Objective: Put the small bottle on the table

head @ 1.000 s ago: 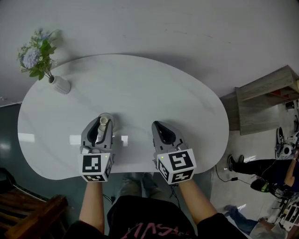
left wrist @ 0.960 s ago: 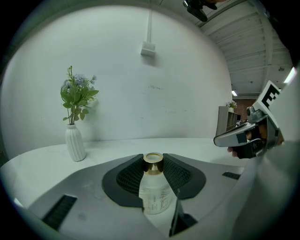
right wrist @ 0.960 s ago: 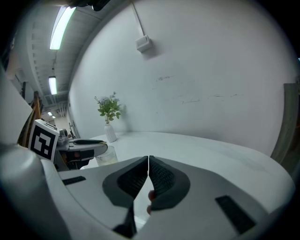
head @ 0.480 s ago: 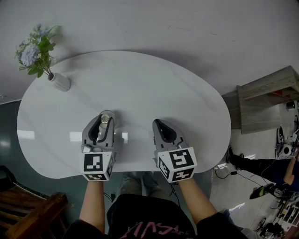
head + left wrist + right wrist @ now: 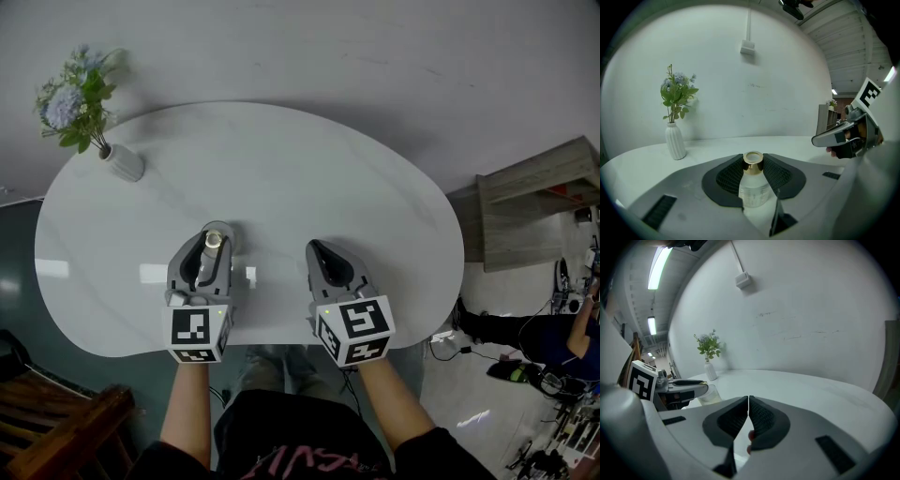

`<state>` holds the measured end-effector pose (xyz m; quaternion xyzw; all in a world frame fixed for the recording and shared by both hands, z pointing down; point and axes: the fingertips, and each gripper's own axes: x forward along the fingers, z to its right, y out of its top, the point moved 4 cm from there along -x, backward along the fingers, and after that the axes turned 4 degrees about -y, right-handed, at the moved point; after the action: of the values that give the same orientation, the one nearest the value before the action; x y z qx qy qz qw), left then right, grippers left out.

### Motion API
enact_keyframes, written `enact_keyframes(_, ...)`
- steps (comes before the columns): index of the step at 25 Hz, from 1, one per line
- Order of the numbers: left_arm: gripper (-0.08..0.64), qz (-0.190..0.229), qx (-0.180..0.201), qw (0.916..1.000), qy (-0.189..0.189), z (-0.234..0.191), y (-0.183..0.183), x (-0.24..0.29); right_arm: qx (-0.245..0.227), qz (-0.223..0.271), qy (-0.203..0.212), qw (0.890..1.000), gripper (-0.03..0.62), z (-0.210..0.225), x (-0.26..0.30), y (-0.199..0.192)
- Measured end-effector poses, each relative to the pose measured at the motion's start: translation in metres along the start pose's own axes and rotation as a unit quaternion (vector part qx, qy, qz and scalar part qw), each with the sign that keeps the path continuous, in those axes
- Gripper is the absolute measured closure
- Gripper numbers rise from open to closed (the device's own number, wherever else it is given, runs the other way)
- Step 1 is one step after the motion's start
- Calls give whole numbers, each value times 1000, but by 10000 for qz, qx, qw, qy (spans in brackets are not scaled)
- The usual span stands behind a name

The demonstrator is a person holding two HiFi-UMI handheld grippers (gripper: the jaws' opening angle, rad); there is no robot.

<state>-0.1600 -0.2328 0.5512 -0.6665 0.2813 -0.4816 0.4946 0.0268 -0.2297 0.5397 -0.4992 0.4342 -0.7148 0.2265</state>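
The left tool (image 5: pixel 210 255) grips the small bottle (image 5: pixel 753 186) upright at the near edge of the table (image 5: pixel 309 169), seemingly to set it down steadily, though base contact is unclear, while the right tool (image 5: pixel 319 255) rests alongside, closed and empty

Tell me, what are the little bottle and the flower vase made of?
The small bottle looks like clear glass or plastic, since you see through it; its cap shines gold like metal. The vase looks like matte white ceramic with ribs, though I can't be sure.
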Motion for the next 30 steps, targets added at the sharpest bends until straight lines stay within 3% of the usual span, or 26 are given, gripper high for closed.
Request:
enact_keyframes(18,428,-55,85,9999,-45,1,1,-6,6,80,-32,10000,525,-4,-9,3)
enact_keyframes(30,428,109,112,9998,129,5,17,-26,-13,313,28,9995,525,-10,-26,14)
